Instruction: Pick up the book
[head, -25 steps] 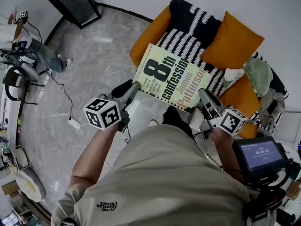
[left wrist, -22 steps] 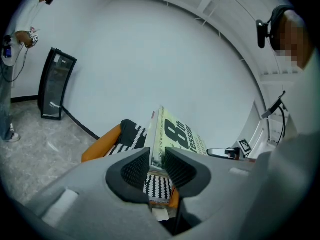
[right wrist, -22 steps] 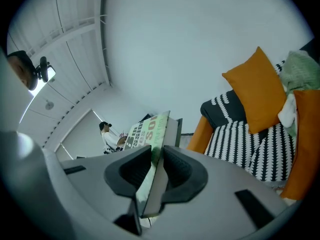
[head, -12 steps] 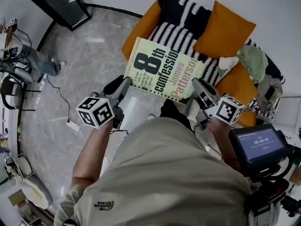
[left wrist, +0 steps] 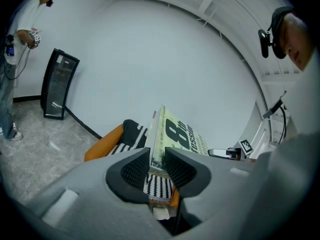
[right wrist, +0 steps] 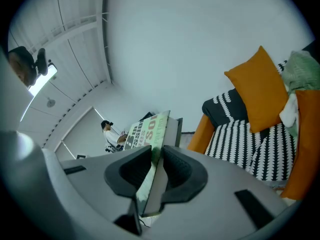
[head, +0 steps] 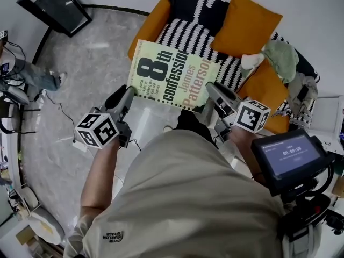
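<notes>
Holding the book [head: 172,75] clear of the sofa [head: 185,34] at the person's 12 o'clock, the left gripper [head: 128,93] is clenched on its 8 o'clock corner and the right gripper [head: 211,90] on its 4 o'clock corner. Judged light, thin and flexible with a smooth cover, so support opposite edges. The cover reads "8th confession, James Patterson".
</notes>
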Tool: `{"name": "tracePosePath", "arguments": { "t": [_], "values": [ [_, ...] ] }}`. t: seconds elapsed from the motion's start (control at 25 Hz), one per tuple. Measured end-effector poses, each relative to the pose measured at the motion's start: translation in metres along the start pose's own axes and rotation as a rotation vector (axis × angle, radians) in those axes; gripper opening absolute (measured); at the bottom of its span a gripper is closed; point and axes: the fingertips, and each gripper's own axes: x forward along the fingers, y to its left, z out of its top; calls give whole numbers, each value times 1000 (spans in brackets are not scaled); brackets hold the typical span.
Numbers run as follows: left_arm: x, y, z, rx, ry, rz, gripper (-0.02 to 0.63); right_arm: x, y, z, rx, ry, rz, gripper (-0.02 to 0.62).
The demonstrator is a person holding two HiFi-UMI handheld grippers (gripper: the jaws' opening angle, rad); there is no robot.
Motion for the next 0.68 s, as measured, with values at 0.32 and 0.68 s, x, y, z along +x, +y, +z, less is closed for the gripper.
{"name": "tracePosePath", "arguments": {
  "t": [0.32, 0.68],
  "values": [
    [2, 0, -1, -2, 5, -1, 100, -1, -2, 0, 1, 0, -4, 81],
    [4, 3, 4, 2, 9, -3, 100, 1, 0, 1, 4, -4, -7, 81]
  ]
}}
